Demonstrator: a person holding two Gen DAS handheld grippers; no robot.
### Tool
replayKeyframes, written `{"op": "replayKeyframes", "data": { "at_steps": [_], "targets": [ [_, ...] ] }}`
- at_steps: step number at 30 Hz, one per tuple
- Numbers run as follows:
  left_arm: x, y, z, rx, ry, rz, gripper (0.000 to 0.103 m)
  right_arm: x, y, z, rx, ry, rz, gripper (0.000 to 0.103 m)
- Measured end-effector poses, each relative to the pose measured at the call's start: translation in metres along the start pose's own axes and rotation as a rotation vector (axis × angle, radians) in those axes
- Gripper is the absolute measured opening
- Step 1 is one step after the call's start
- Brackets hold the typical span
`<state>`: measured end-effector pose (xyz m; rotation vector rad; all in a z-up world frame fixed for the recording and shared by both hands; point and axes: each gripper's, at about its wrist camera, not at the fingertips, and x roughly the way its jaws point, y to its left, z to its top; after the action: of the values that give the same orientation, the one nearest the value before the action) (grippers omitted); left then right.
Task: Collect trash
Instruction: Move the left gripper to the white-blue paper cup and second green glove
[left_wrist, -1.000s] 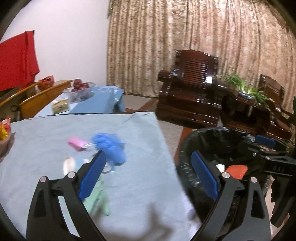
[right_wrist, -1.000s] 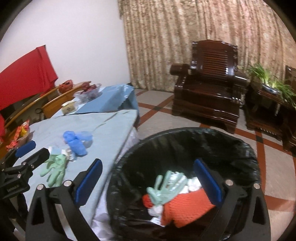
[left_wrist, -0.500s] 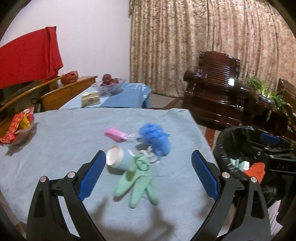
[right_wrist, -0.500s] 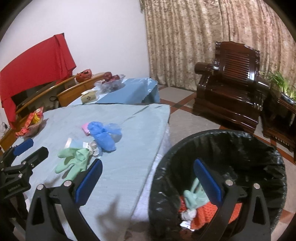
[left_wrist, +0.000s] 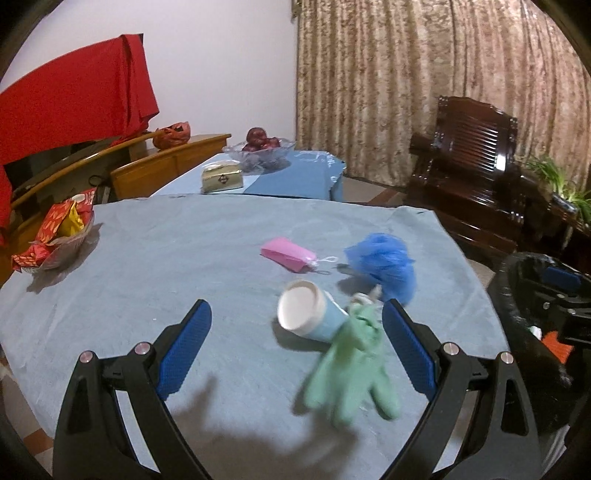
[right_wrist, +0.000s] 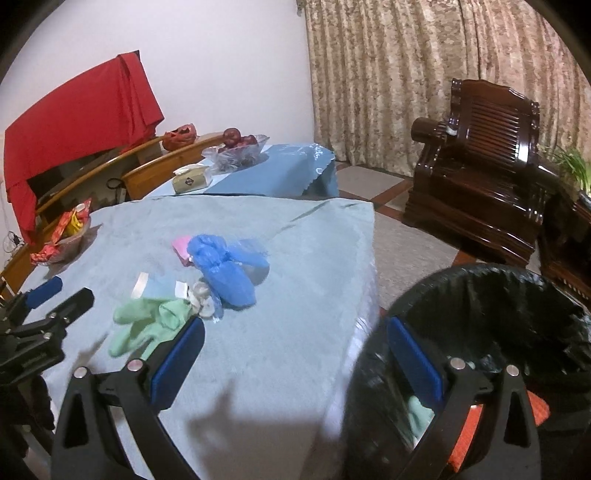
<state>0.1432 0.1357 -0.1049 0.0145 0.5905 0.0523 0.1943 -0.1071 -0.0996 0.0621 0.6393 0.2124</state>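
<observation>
With both jaws gaping wide and empty, the left gripper (left_wrist: 295, 343) is facing the limp green glove (left_wrist: 352, 365), risking nudging the paper cup (left_wrist: 310, 314) rolling, while the right gripper (right_wrist: 295, 354) is hovering beside the bin (right_wrist: 491, 295).

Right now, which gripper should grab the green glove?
Probably the left gripper: it is open, and the green glove lies between its fingers, while the right gripper sits by the bin.
</observation>
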Motion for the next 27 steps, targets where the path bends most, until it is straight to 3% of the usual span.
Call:
{"op": "replayKeyframes", "data": {
  "at_steps": [12,22,27],
  "targets": [
    [0.074,0.013,0.01,-0.028,0.095,-0.006,0.087,0.06,0.022,0.02,-0.039,0.021,0.016,0.097],
    [0.101,0.018,0.0,-0.077,0.162,-0.049,0.086,0.089,0.028,0.024,-0.056,0.046,0.031,0.097],
    [0.107,0.018,-0.005,-0.108,0.195,-0.102,0.07,0.094,0.03,0.024,-0.056,0.05,0.037,0.097]
  ]
}}
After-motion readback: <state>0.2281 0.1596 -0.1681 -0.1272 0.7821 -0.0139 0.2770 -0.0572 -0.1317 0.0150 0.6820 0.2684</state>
